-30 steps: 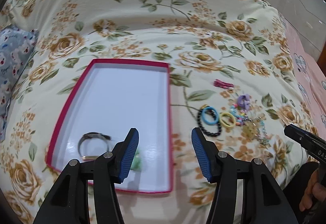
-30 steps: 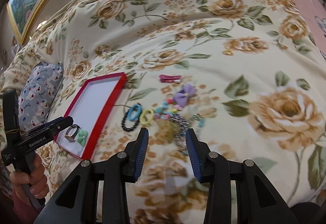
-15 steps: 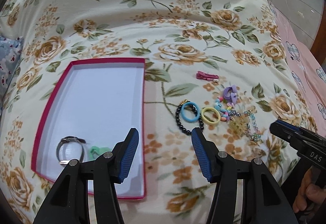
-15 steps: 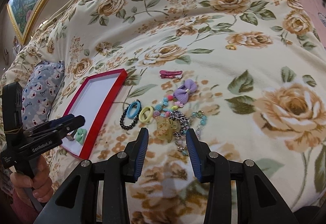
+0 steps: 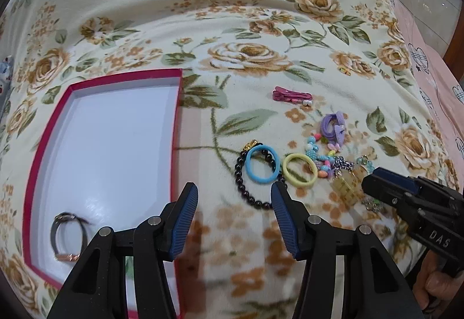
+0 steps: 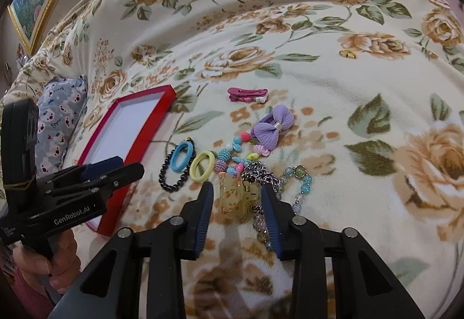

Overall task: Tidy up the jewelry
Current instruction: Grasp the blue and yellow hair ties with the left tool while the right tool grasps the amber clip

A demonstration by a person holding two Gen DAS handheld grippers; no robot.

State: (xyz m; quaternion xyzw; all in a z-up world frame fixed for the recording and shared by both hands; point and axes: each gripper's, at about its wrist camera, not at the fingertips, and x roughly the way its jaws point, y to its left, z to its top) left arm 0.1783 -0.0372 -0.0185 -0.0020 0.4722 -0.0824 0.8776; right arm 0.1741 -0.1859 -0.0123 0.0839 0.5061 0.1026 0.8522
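Now the right gripper (image 6: 237, 197) hangs with fingers spread wide around the amber hair claw (image 6: 236, 198) on the floral bedspread (image 6: 319, 86), gripping nothing yet. Next, seemingly: close, lift, carry to the red box (image 5: 177, 104). Beside it, the left gripper (image 5: 235, 211) waits open and empty.

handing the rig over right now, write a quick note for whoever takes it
Left gripper: open, empty, hovering over the blanket between the red box and the black bead bracelet.
Right gripper: open, its fingers either side of the amber hair claw, not yet closed.
Done: a watch lies in the box's near corner.
Left on the blanket: blue hair tie lying over the bead bracelet, yellow hair tie, pink hair clip, purple bow, colourful bead strands and a chain tangled around the claw.
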